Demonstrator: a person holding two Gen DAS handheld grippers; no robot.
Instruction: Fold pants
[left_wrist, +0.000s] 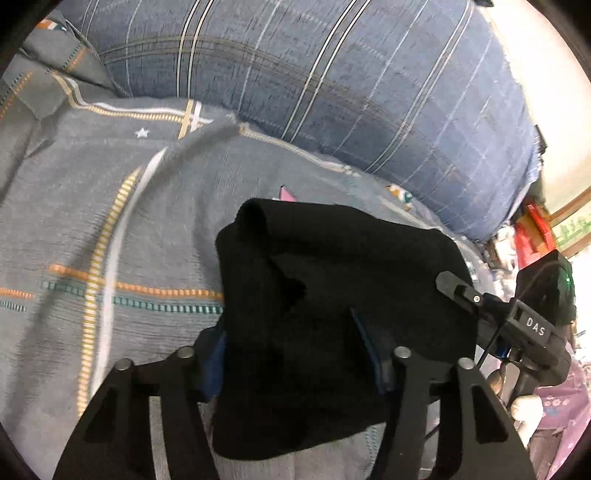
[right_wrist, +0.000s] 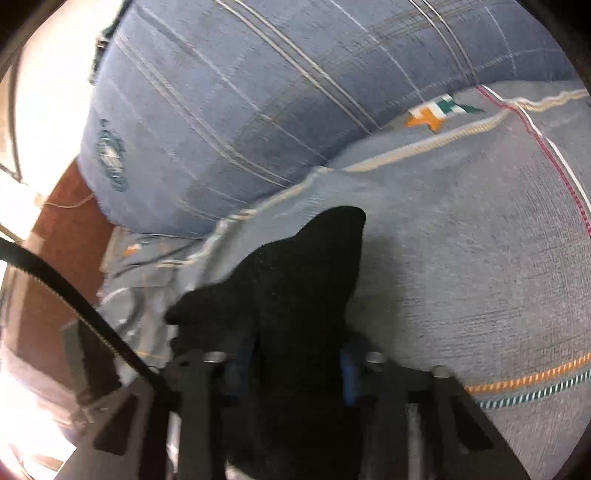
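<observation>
The black pants (left_wrist: 332, 295) hang bunched over a grey patterned bed sheet (left_wrist: 110, 221). My left gripper (left_wrist: 295, 365) is shut on a thick fold of the pants, cloth filling the gap between its blue-padded fingers. My right gripper (right_wrist: 291, 369) is shut on another part of the pants (right_wrist: 295, 295), which rise in a dark peak ahead of it. The right gripper's body also shows in the left wrist view (left_wrist: 517, 321), beside the cloth's right edge. Both fingertips are mostly hidden by cloth.
A big blue striped bolster (left_wrist: 332, 92) lies along the far side of the bed, also in the right wrist view (right_wrist: 240, 110). Red items (left_wrist: 532, 236) and a window frame stand at far right. A black cable (right_wrist: 74, 295) crosses the left of the right wrist view, over a brown floor (right_wrist: 66, 221).
</observation>
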